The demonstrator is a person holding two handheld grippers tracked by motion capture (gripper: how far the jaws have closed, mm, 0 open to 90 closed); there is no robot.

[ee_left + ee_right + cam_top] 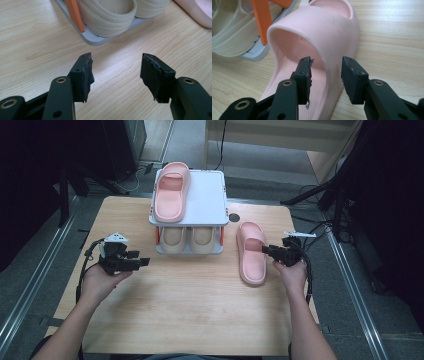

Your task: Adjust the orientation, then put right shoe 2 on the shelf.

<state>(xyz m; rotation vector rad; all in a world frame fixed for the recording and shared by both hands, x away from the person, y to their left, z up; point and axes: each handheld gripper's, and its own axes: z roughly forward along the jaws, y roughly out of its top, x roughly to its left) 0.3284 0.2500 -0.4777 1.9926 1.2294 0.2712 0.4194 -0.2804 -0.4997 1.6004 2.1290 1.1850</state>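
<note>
My right gripper (325,80): jaws part open, straddling side wall of pink foam slide sandal (319,50) on wooden table (392,37); one finger (303,75) inside strap opening, other outside. Contact probable, clamp not yet firm. My left gripper (116,75): released wide, nothing between fingers, grey two-tier shoe rack (100,40) with beige slippers (110,12) ahead.

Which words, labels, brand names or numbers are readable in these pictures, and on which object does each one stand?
None: no readable text stands anywhere.
Pink rubber slipper on the wooden table: plain, no brand mark visible.
Pink rubber slipper on the grey rack's top shelf: plain.
Beige slippers on the lower shelf: no marking visible.
Right gripper and left gripper: no labels on the black jaws.
</note>
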